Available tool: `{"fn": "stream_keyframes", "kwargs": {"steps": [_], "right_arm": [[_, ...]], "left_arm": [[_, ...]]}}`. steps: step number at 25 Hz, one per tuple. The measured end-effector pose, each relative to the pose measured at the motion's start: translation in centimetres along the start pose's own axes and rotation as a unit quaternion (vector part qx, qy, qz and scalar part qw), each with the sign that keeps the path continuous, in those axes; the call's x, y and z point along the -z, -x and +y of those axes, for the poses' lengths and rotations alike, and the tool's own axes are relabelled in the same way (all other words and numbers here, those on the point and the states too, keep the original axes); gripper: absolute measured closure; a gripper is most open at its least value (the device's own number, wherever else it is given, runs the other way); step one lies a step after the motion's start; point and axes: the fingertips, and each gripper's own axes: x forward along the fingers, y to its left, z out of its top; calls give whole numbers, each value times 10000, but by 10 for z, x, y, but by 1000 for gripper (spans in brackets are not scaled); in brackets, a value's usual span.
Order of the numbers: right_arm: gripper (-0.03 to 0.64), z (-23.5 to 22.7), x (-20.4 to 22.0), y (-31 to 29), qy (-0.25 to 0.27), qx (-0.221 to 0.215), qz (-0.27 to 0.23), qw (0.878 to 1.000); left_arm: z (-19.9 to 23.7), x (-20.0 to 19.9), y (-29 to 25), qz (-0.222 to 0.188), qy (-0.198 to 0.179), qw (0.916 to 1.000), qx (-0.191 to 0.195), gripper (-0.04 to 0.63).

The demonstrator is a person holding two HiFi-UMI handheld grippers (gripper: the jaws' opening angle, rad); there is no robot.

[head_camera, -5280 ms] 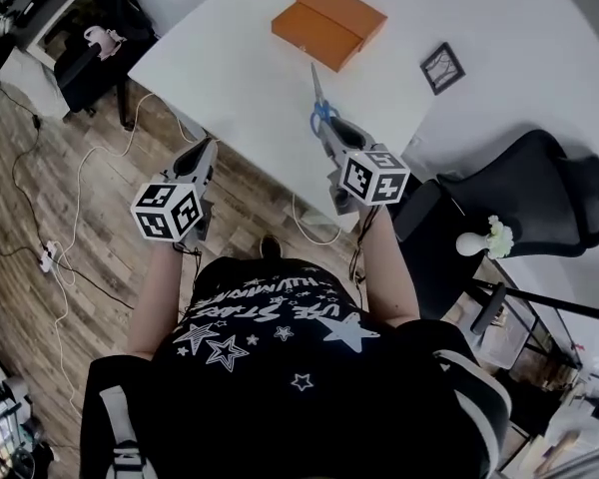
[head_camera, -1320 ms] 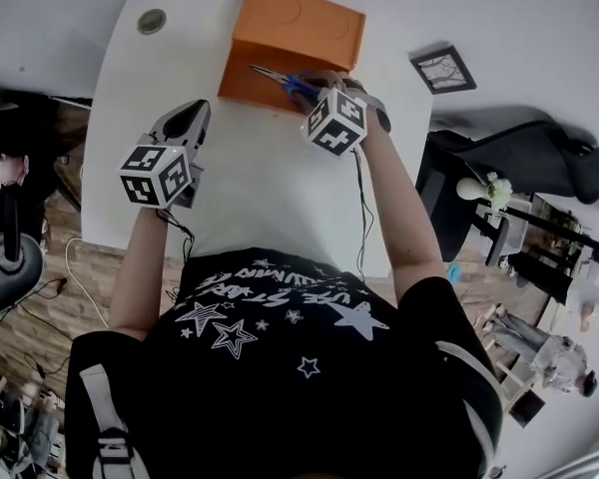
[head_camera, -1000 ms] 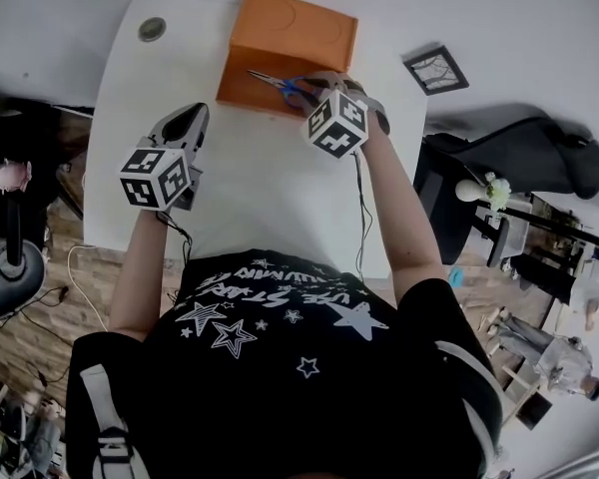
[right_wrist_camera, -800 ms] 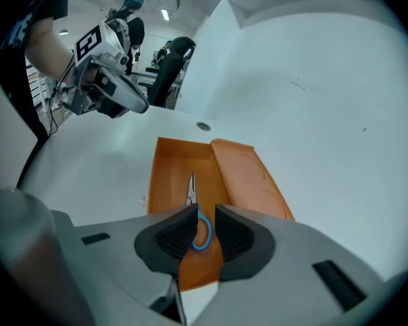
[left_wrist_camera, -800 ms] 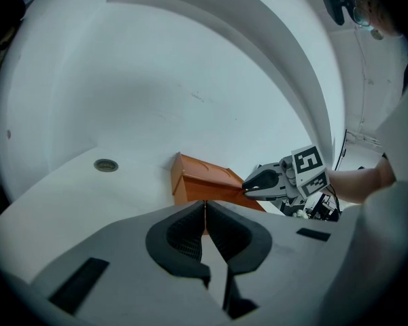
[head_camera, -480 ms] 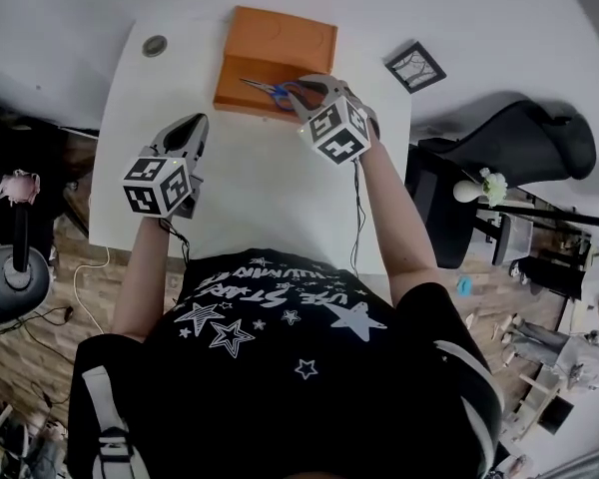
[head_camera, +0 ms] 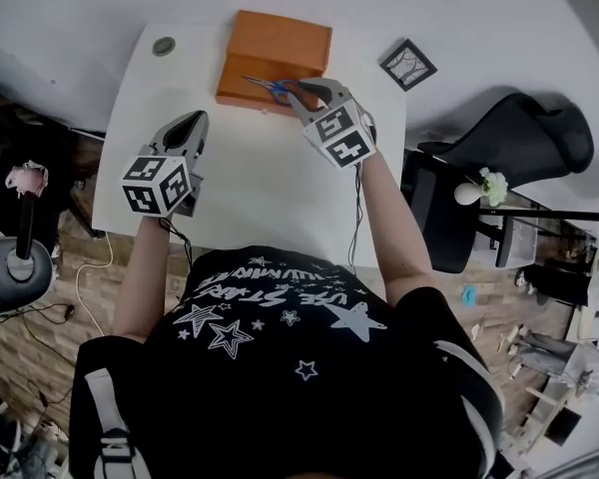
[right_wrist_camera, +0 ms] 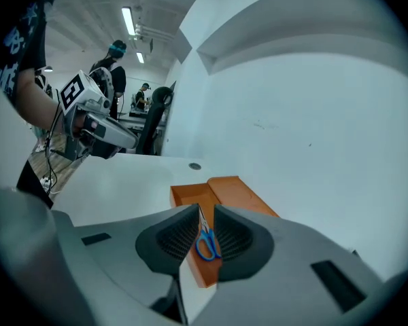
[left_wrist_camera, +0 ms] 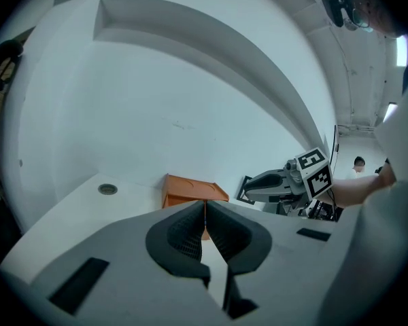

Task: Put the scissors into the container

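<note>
Scissors (head_camera: 268, 85) with blue handles were over the near half of the orange container (head_camera: 280, 36), blades pointing to the person's left along its length. We saw the right gripper (head_camera: 305, 86) at their handle end. In the right gripper view its fingers (right_wrist_camera: 177, 235) were clamped on the blue handles, held apart by just the handles' width, with the orange tray showing underneath. Whether the scissors (right_wrist_camera: 205, 242) touched the tray floor or hung just above it we could not tell from either view. The container sat open in two halves near the far edge of the white table (head_camera: 260, 188).

We found the left gripper (head_camera: 193, 120) well apart from the container, over the table to its left. The left gripper view showed its pads (left_wrist_camera: 184, 234) pressed together, tip to tip. A round grommet (head_camera: 164, 45) sat in the table's far left corner. A small black picture frame (head_camera: 407, 65) lay to the right of the container, and a black chair (head_camera: 519, 148) stood beyond the table's right edge.
</note>
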Motion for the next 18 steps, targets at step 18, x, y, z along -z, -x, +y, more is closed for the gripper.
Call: {"fn": "stream_keyframes", "kwargs": {"steps": [18], "right_arm": [[561,14,39,157,-1276,729,-1307,9805]], "left_arm": [[-130,43,60,-284,-110,9984,-474,574]]}}
